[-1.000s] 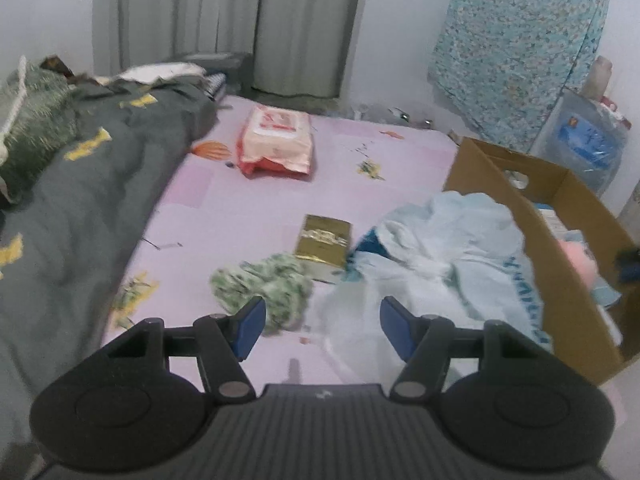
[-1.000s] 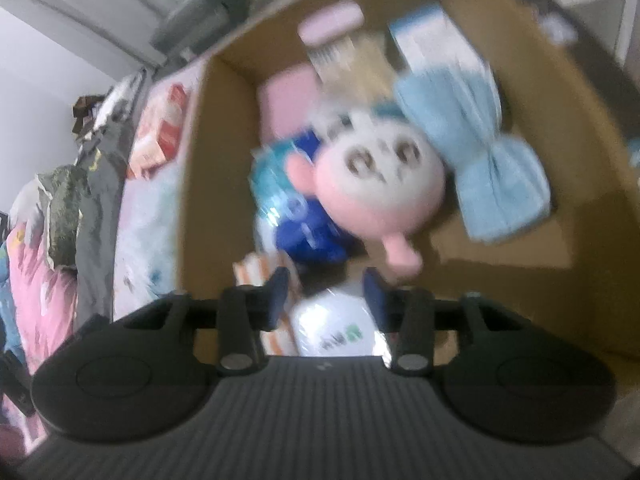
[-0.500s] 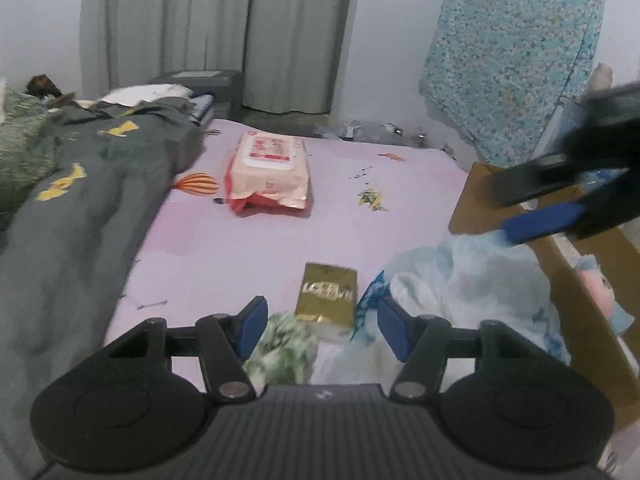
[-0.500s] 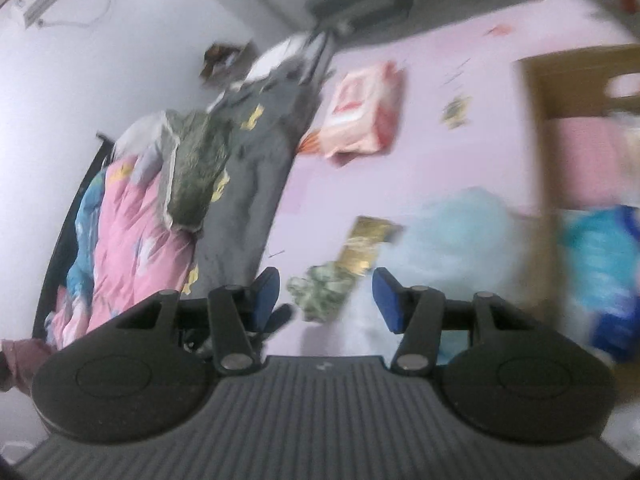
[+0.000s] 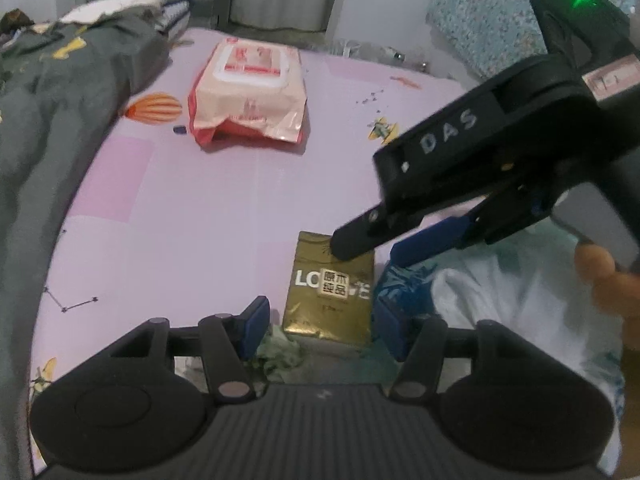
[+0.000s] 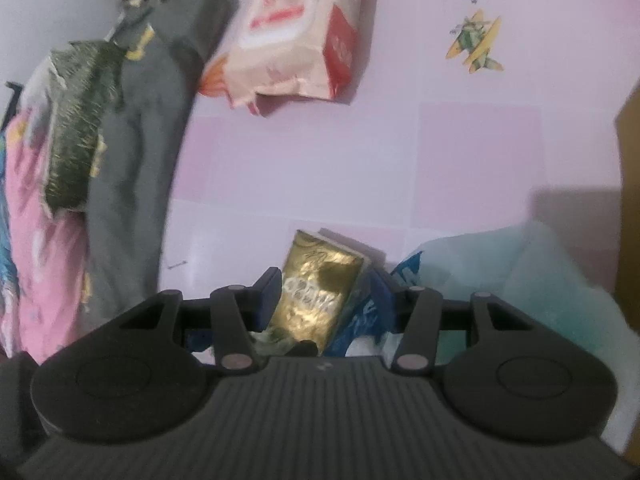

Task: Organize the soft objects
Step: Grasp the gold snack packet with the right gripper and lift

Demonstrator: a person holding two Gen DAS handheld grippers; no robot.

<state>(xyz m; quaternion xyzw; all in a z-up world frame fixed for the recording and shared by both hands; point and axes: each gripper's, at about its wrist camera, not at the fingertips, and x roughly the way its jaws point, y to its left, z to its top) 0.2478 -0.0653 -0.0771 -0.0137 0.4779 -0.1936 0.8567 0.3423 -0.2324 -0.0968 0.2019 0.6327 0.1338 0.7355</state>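
The gold tissue pack (image 5: 329, 289) lies low centre, long axis running up the frame — directly ahead of my left gripper (image 5: 318, 330), closing but empty. My right gripper (image 6: 328, 302), above it, is also closing, unclenched, about as near. One gold pack, one wipes pack (image 5: 249, 92), upper centre.

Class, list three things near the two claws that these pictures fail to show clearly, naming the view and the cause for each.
1. Green patterned cloth: left wrist view, mostly hidden behind the left claw.
2. Gold packet lettering: right wrist view, blurred and glaring.
3. Cardboard box: right wrist view, cut off by the right edge, contents unseen.
4. Right claw closing: left wrist view, contact with the packet unclear.
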